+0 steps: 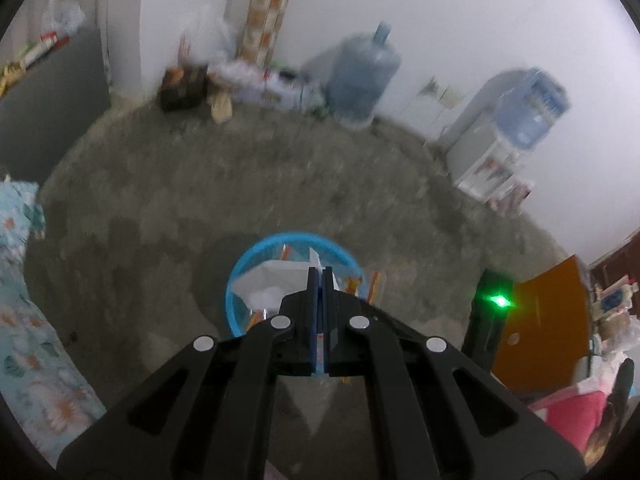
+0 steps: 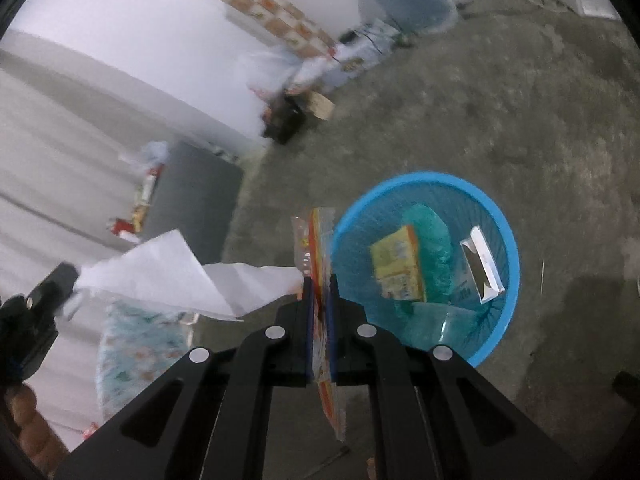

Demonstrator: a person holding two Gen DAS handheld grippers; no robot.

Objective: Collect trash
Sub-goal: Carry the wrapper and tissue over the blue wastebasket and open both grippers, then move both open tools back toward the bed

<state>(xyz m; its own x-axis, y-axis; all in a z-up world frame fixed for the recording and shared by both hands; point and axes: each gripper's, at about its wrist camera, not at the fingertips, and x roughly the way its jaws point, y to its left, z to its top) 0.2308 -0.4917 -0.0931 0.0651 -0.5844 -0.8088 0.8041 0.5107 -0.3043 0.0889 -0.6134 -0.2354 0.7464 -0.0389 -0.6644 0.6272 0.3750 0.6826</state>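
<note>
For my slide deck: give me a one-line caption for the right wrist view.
Right hand-held gripper holds an orange snack wrapper beside a blue mesh basket already holding trash.

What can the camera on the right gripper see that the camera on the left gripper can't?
Only the right view looks into the blue basket: a yellow carton, a green bag and a silvery packet. It also shows the left gripper holding white paper.

Only the left view shows the water dispenser.

Both show the basket, the paper, the orange wrapper and the concrete floor.
</note>
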